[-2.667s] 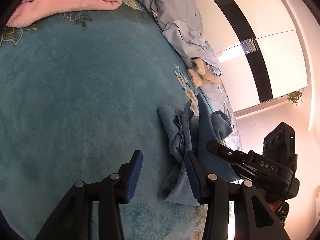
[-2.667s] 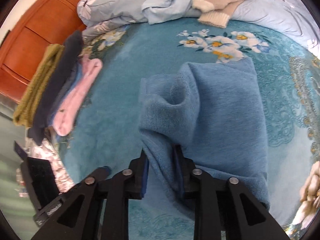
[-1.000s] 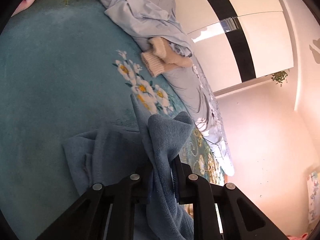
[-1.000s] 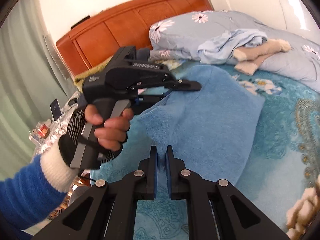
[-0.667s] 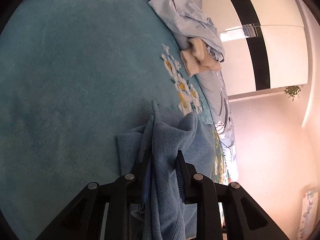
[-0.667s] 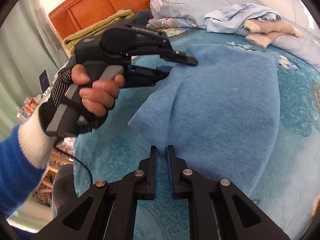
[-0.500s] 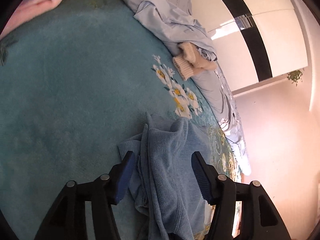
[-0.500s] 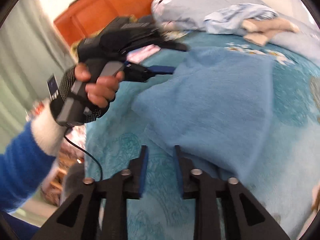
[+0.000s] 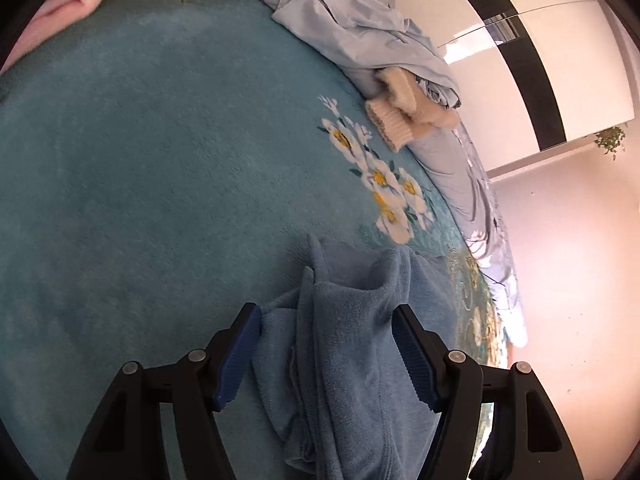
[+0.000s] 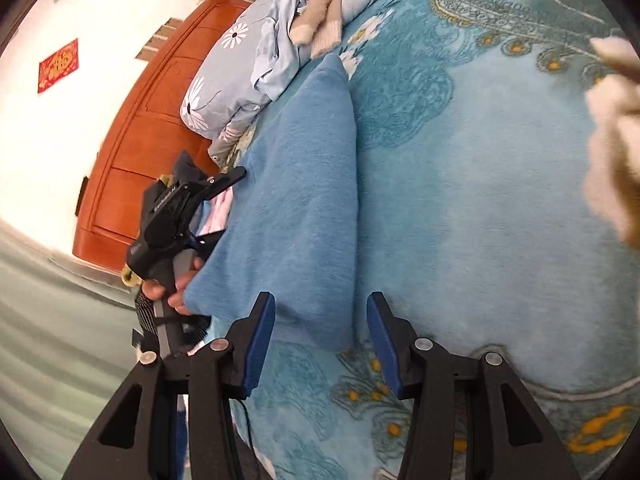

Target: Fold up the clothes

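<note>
A blue fleece garment (image 9: 352,344) lies folded in a long strip on the teal bedspread (image 9: 140,184). My left gripper (image 9: 326,354) is open, its jaws straddling the garment's bunched end without holding it. In the right wrist view the same garment (image 10: 296,216) lies flat and smooth. My right gripper (image 10: 322,338) is open just above its near corner. The left gripper (image 10: 180,204), held in a gloved hand, shows at the garment's left edge.
A cream knitted item (image 9: 400,114) and a crumpled light-blue cloth (image 9: 360,36) lie by the pillows. A pink folded garment (image 9: 60,12) sits at far left. A wooden headboard (image 10: 148,128) stands behind. A fluffy cream item (image 10: 612,132) lies at right.
Both grippers were shut on the blue garment about a second ago. Both have since opened and let it drop onto the bed, folded over.
</note>
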Motion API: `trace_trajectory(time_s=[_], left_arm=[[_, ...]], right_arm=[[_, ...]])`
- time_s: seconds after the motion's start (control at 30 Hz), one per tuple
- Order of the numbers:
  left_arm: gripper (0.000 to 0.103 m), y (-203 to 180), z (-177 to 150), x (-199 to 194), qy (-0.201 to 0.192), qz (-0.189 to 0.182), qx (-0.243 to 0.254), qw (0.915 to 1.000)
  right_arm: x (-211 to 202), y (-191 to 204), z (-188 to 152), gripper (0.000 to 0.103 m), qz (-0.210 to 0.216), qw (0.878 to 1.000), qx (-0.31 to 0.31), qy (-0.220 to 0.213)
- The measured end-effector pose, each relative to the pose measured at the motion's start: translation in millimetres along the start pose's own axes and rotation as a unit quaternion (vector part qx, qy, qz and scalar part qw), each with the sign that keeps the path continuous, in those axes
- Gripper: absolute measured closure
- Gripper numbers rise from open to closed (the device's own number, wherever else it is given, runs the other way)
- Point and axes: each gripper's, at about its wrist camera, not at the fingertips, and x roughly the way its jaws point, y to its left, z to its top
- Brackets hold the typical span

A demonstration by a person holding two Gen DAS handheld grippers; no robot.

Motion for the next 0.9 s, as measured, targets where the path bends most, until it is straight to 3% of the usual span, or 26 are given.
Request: trace_trajectory(time_s=[0.2,0.3,0.33,0.43,0.57,0.67,0.8,0.9], left_arm=[[0.031,5.9,-4.0,-2.3,-0.017,-0.026,-0.028,0.9991],[0.034,3.3,-8.2,-5.5,-0.027,-0.025,-0.025,0.999],[0.041,3.6,-9.7,-4.9,-0.027,-0.029,-0.03,0.9988],[0.055,4.6,-14.4,-1.5,-0.025,-0.037,-0.043,0.9981],[0.077,5.9,-23.2,-2.1,-0.036,-0.023,-0.057,0.9975],[0.081,5.7,-36.1,-10.3,-0.042,-0.04,-0.078,0.9952],[0.082,-6.3,-66.2,-19.4,-0.033,-0.063,-0.066,0.9953],[0.082,-12.9,-83.7,-15.0,-0.02,-0.073,-0.061,0.9953]], right_arm=[[8.0,0.9,2.6,0.055,0.003,1.0,0.017,-0.005],[7.8,-4.8,5.8,0.074,0.009,0.999,0.034,-0.008],[7.2,-6.1,7.2,0.08,0.01,0.999,0.037,-0.01],[8.2,-2.1,13.9,0.087,0.013,0.999,0.034,-0.011],[5.9,8.6,28.8,0.088,0.021,0.999,0.017,-0.018],[-5.6,14.3,49.3,0.089,0.016,1.0,-0.002,-0.021],[-32.1,9.8,96.5,0.089,-0.006,0.999,-0.04,-0.007],[-38.3,-7.5,129.8,0.089,-0.019,0.998,-0.052,0.03]])
